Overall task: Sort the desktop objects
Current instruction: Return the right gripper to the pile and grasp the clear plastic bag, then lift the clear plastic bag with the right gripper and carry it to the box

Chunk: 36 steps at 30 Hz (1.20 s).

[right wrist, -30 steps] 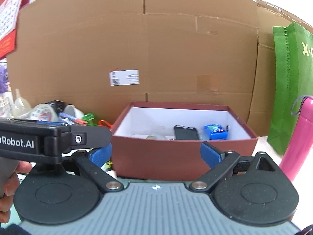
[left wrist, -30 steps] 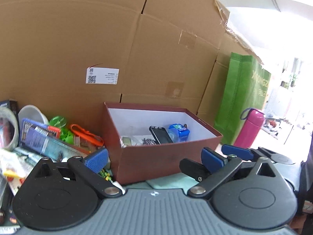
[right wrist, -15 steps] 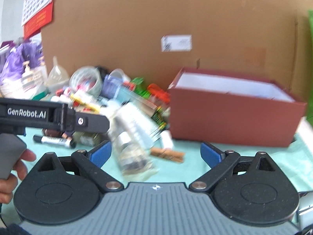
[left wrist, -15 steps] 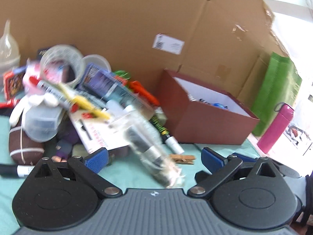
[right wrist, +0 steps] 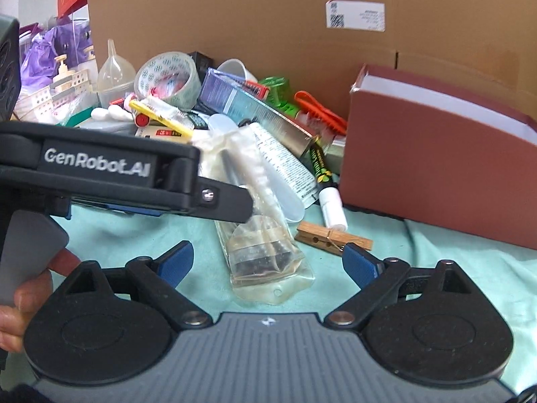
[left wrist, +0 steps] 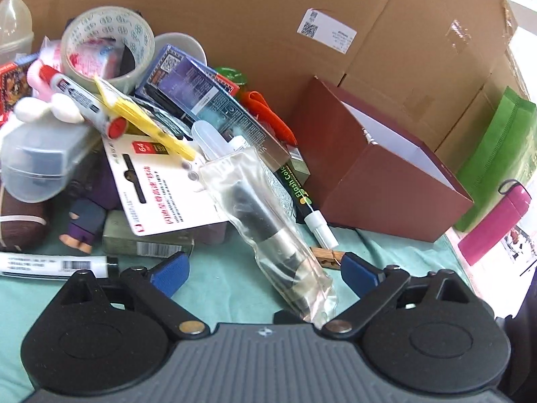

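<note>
A heap of desk clutter lies on the teal cloth (left wrist: 218,288): a tape roll (left wrist: 107,43), a white glue stick (left wrist: 80,97), a blue carton (left wrist: 214,100), a white memory-card pack (left wrist: 157,188) and a black marker (left wrist: 302,198). A clear bag holding a dark cylinder (left wrist: 275,235) reaches from the heap toward my left gripper (left wrist: 265,270), which is open with the bag's near end between its blue pads. My right gripper (right wrist: 268,260) is open too, over the same bag (right wrist: 265,258). The dark-red box (left wrist: 379,171) stands to the right of the heap.
Tall cardboard cartons (left wrist: 268,16) wall off the back. A pink bottle (left wrist: 493,225) and a green bag (left wrist: 496,144) stand at the right. A wooden clothespin (right wrist: 332,233) lies on the cloth by the box (right wrist: 436,174). The left gripper's body (right wrist: 100,174) and a hand (right wrist: 23,302) cross the right wrist view.
Both grippers have swung left and tilted down from the dark-red box to the clutter heap, and closed in on the clear bag. Both stayed open.
</note>
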Motion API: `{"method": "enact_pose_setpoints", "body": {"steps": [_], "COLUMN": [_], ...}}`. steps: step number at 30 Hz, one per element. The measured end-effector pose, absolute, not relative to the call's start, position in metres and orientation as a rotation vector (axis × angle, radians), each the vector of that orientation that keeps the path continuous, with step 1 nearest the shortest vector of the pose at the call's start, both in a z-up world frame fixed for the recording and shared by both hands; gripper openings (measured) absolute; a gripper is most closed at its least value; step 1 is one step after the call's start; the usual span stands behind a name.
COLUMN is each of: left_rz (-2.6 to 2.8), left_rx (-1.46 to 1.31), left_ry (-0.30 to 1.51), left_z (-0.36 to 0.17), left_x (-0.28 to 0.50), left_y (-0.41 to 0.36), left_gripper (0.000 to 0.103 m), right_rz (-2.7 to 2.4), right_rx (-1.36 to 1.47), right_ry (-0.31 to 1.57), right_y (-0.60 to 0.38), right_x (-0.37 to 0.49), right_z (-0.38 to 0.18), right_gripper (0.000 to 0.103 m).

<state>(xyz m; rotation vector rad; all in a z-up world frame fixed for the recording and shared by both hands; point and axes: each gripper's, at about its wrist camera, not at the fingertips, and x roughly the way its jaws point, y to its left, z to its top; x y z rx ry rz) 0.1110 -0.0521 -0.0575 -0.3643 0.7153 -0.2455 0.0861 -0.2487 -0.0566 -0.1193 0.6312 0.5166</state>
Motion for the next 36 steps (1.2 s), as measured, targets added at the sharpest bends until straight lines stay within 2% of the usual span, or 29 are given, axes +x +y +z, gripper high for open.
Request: {"method": "enact_pose_setpoints", "body": {"steps": [5, 7, 9, 12, 19, 21, 23, 25, 32, 36], "left_rz": [-0.227, -0.230, -0.242, -0.258, -0.242, -0.231, -0.229, -0.251, -0.260, -0.260], "left_rx": [-0.388, -0.379, -0.379, -0.378, -0.383, -0.369, -0.356, -0.376, -0.404, -0.405], "left_ry": [0.745, 0.747, 0.748, 0.762, 0.764, 0.764, 0.766, 0.780, 0.799, 0.807], "left_z": [-0.063, -0.063, -0.063, -0.063, -0.063, -0.063, -0.063, -0.063, -0.062, -0.062], "left_x": [0.120, 0.122, 0.123, 0.128, 0.133, 0.132, 0.130, 0.128, 0.123, 0.124], "left_y": [-0.056, -0.058, -0.059, -0.063, -0.063, -0.063, -0.061, -0.059, -0.058, -0.058], "left_gripper": [0.097, 0.097, 0.092, 0.086, 0.072, 0.061, 0.054, 0.044, 0.035, 0.036], "right_rz": [0.524, 0.527, 0.533, 0.544, 0.564, 0.573, 0.582, 0.589, 0.594, 0.588], "right_rx": [-0.108, -0.107, -0.112, -0.116, -0.122, -0.120, -0.114, -0.107, -0.063, -0.027], "right_ry": [0.672, 0.672, 0.672, 0.667, 0.676, 0.682, 0.690, 0.694, 0.705, 0.712], "right_y": [-0.248, -0.247, -0.246, -0.244, -0.242, -0.241, -0.241, -0.242, -0.247, -0.251], "right_x": [0.100, 0.103, 0.106, 0.106, 0.101, 0.096, 0.090, 0.084, 0.074, 0.073], "right_z": [-0.063, -0.064, -0.064, -0.063, -0.060, -0.060, -0.059, -0.059, -0.059, -0.059], "right_gripper": [0.075, 0.073, 0.072, 0.060, 0.055, 0.053, 0.051, 0.051, 0.050, 0.051]}}
